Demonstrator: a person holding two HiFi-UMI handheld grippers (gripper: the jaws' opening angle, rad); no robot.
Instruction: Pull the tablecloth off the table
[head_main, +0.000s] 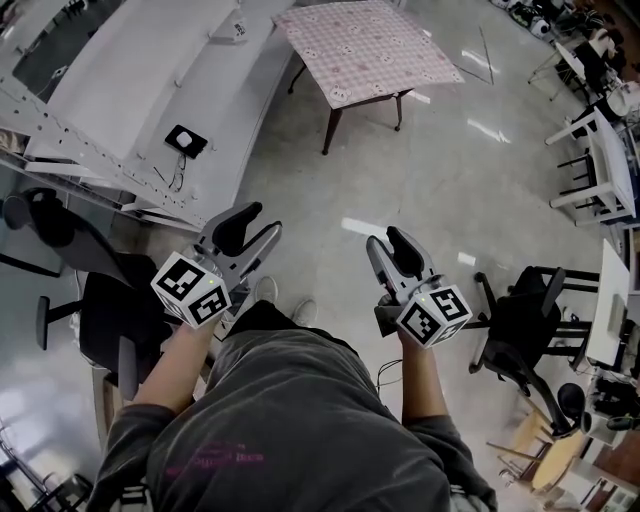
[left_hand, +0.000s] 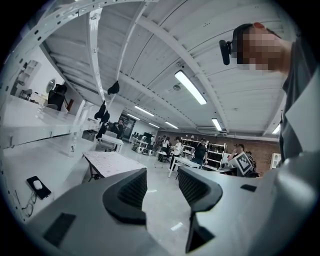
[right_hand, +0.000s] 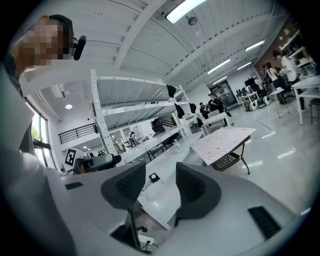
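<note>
Head view has the patterned tablecloth (head_main: 365, 45) spread flat over the small surface (head_main: 331, 128) at the top middle of the frame, well apart from both tongs. Down at lower centre, the left tongs (head_main: 252, 232) and right tongs (head_main: 390, 250) each have their jaws partly apart with nothing between them

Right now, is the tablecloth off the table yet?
Not yet. Nothing looks done: the tablecloth covers the table across the floor. In hand: nothing, the left gripper and right gripper are both open and empty. Left: walk over, grab the cloth and pull.
</note>
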